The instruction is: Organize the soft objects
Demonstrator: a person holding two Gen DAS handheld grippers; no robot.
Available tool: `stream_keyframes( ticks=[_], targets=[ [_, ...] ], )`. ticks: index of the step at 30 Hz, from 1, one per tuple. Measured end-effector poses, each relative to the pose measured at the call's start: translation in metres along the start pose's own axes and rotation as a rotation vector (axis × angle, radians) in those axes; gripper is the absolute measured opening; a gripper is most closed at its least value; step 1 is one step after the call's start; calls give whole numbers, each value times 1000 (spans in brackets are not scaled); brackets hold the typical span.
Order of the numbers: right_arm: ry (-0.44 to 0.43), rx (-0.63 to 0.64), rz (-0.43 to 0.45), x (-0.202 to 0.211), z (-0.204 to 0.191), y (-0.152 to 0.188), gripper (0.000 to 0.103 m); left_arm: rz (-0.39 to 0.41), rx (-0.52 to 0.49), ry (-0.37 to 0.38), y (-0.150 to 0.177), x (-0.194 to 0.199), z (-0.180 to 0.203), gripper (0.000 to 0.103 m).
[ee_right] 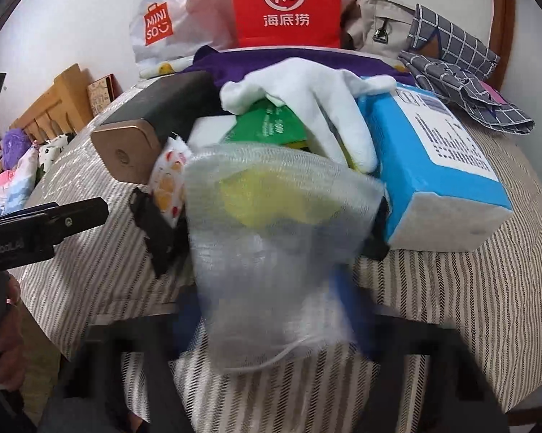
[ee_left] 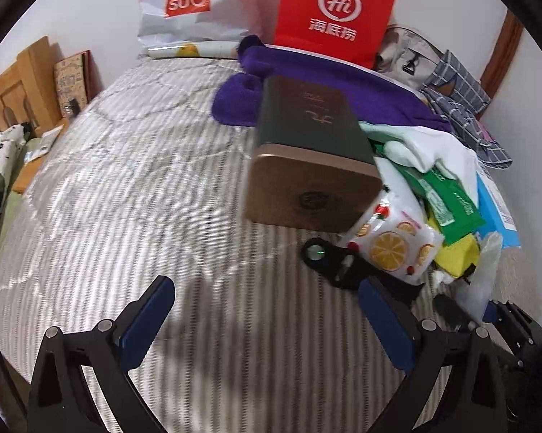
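Translucent foam wrap [ee_right: 271, 252], ribbed cloth bedspread [ee_left: 126, 187], glossy red paper bag [ee_left: 336, 11]

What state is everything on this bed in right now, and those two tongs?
Left tongs: open, empty, above bare bedspread.
Right tongs: blurred; translucent mesh bag between them, grip unclear.
Mesh bag: draped, something yellow inside.
Dark tin box: lying on its side, closed.
Blue carton: lying flat, closed.
White cloth: crumpled atop the pile.
Purple towel: spread out.
Red paper bag: upright against the wall.
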State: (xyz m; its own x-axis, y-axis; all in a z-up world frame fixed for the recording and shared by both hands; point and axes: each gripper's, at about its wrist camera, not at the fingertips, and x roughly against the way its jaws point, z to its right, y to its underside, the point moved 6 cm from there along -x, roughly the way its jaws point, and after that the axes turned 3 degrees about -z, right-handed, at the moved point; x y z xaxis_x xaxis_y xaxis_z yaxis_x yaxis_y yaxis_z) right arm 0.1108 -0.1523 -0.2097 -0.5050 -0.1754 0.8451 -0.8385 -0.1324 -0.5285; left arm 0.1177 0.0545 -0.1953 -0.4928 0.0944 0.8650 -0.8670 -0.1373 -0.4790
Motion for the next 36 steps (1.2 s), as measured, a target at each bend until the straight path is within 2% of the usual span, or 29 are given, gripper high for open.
stream_keyframes(
  ticks=[1, 2, 4, 7, 10, 14, 17, 21, 24, 25, 27, 28, 30, 32, 33, 34, 36],
  targets=[
    [-6, 0, -4, 2, 5, 1, 15, -1, -1, 14, 0, -1, 4, 102],
    [-19, -7, -8, 3, 9, 2, 10, -3, -4, 29, -1, -3, 9, 102],
    [-52, -39, -5, 10, 22, 7, 10, -13, -6, 59, -1, -6, 18, 102],
    [-32, -52, 3, 19, 39, 13, 9, -37, 3, 107, 0, -12, 32, 102],
    [-23, -67, -6, 25, 58, 24, 9, -40, 1, 62, 0, -21, 38, 91],
    [-25, -110, -15, 25, 77, 31, 9, -15, -60, -66, -2, -27, 48, 79],
    [-35, -125, -12, 24, 85, 33, 9, -22, -94, -78, 1, -25, 50, 71],
    [-39, -123, -2, 26, 90, 32, 9, -59, -78, -89, 9, -15, 32, 73],
    [-53, -128, -1, 26, 92, 32, 9, -87, -69, -142, 12, -13, 20, 70],
    [-59, -127, -3, 25, 92, 32, 9, -83, -57, -129, 12, -12, 20, 70],
    [-67, -126, 1, 26, 92, 30, 9, -68, 10, -37, 8, -8, 22, 70],
    [-70, -123, 1, 26, 92, 30, 9, -69, 17, 9, 7, -8, 26, 71],
    [-73, -116, 2, 27, 92, 30, 9, -75, 3, 40, 8, -9, 37, 71],
    [-76, -116, 1, 28, 93, 31, 9, -83, 7, 46, 7, -15, 45, 79],
    [-78, -116, -2, 27, 93, 31, 9, -76, 8, 42, 5, -18, 50, 87],
    [-77, -116, -5, 27, 93, 32, 10, -73, 8, 31, 5, -21, 54, 91],
    [-77, -120, -8, 25, 94, 33, 10, -63, -21, -7, 4, -25, 63, 92]
  ],
)
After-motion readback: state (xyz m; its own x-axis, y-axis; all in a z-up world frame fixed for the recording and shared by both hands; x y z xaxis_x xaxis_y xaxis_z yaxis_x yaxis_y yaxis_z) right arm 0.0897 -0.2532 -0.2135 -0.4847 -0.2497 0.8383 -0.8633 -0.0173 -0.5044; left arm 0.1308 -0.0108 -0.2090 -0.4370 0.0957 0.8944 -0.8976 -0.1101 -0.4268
